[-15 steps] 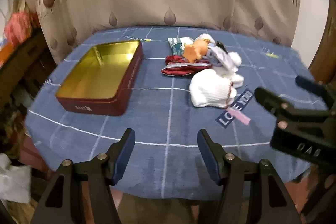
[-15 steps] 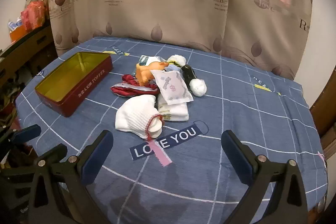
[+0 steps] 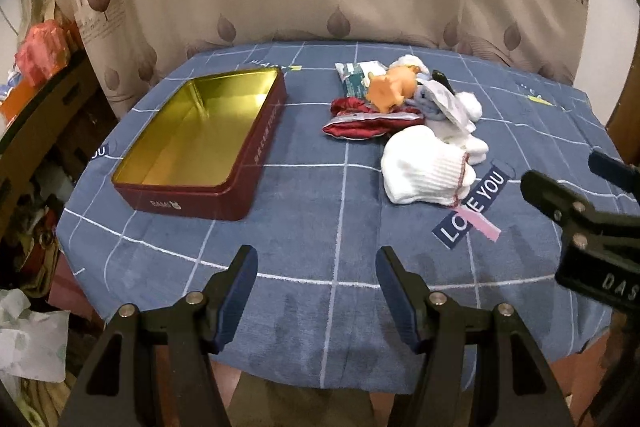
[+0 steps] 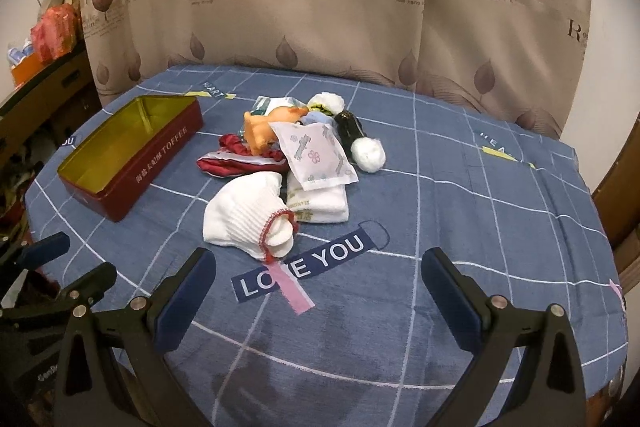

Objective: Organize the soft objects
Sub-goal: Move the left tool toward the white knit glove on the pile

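Hovering over the near edge of a round table (image 3: pixel 280 307) covered in blue checked cloth, pointing forward and steeply downward: two hand-held grippers, side by side.

Sitting far left on the cloth: an open red tin (image 3: pixel 208 143) with a gold inside, nothing in it.

Hanging low in front of the tin and slightly to its right: the left gripper (image 3: pixel 316 267), fingers parted moderately, gripping nothing, only bare cloth showing between them.

Lying right of the tin, well apart from it, near the table's middle: a heap of soft things. Resting at the heap's left: a crumpled red cloth (image 4: pixel 236 159). Sitting on top of it: an orange toy (image 4: pixel 264 127). Leaning beside the toy: a flat white printed packet (image 4: pixel 312 159), resting on folded white cloth (image 4: pixel 320 203). Lying nearest the grippers: a white sock (image 4: pixel 244 215) with red trim. Lying at the heap's right: a white pom-pom (image 4: pixel 368 153), touching a dark bottle-like thing (image 4: pixel 348 125).

Hanging further right, just short of the sock: the right gripper (image 4: pixel 316 267), fingers spread very wide, carrying nothing, framing the words "LOVE YOU" (image 4: pixel 304 263) on the cloth.

Hanging behind the table: a beige curtain (image 4: pixel 320 7).
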{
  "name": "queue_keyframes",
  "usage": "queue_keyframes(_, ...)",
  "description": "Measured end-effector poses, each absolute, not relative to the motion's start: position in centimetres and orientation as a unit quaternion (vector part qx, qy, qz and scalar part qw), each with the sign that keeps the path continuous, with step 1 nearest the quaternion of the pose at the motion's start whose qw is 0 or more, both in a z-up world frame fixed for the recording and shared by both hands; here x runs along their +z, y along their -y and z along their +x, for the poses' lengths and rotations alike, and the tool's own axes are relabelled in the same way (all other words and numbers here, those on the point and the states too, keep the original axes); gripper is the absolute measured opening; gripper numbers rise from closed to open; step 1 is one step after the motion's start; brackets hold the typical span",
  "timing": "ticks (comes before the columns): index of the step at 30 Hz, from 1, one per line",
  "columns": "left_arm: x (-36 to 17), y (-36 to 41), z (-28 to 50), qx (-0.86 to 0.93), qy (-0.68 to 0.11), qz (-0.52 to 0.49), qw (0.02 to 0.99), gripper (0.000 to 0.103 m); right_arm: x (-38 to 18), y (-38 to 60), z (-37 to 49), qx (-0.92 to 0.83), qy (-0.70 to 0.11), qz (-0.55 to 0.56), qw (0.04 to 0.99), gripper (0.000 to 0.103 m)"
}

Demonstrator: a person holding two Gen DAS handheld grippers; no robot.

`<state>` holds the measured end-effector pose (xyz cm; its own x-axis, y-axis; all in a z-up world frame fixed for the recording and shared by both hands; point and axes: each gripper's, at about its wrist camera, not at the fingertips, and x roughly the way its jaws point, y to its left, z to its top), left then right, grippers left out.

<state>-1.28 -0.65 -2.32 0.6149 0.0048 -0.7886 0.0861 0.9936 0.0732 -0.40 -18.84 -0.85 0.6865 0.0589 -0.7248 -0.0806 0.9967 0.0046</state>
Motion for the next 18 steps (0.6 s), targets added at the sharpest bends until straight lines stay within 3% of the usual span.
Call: queue_keyframes(18,-4.4,1.5,0.2,-0.052,-0.436,0.053,0.897,0.063,-1.4,19.1,-0.1,0.019,-0.379,-0.021,0.925,0.097)
